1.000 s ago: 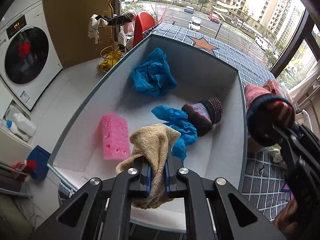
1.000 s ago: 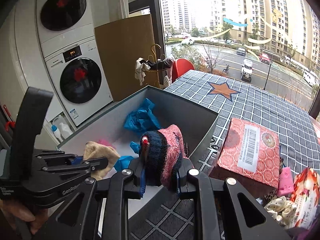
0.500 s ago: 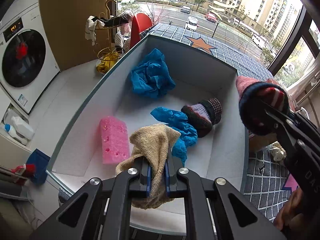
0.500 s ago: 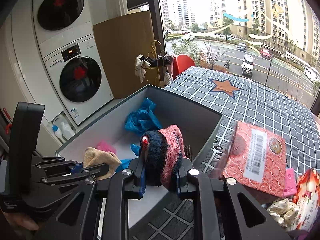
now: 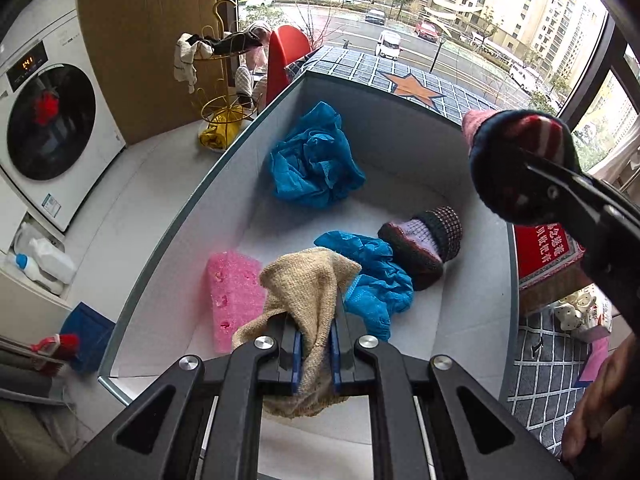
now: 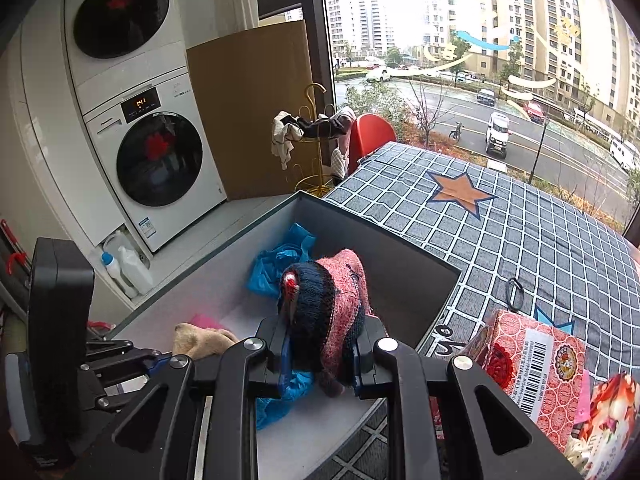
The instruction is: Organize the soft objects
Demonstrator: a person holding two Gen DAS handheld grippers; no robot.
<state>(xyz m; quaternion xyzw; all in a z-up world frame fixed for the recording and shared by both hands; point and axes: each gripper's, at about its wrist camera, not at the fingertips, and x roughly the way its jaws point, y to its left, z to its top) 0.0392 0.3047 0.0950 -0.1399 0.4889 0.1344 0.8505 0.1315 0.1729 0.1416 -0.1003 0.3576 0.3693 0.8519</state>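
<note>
While the left claw pinches a beige knit cloth above the grey box, the right claw clamps a striped knit sock over its right-hand rim, nearer the open floor.

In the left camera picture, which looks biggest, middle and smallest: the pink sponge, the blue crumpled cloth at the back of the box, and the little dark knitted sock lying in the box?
1. Blue crumpled cloth, biggest, though farthest away.
2. Pink sponge, middle.
3. Dark knitted sock, smallest.

The sponge is nearer the camera than the sock, so those two may really be closer in size.

Stacked washing machines by wall; cardboard panel; big window, daylight, street outside.
</note>
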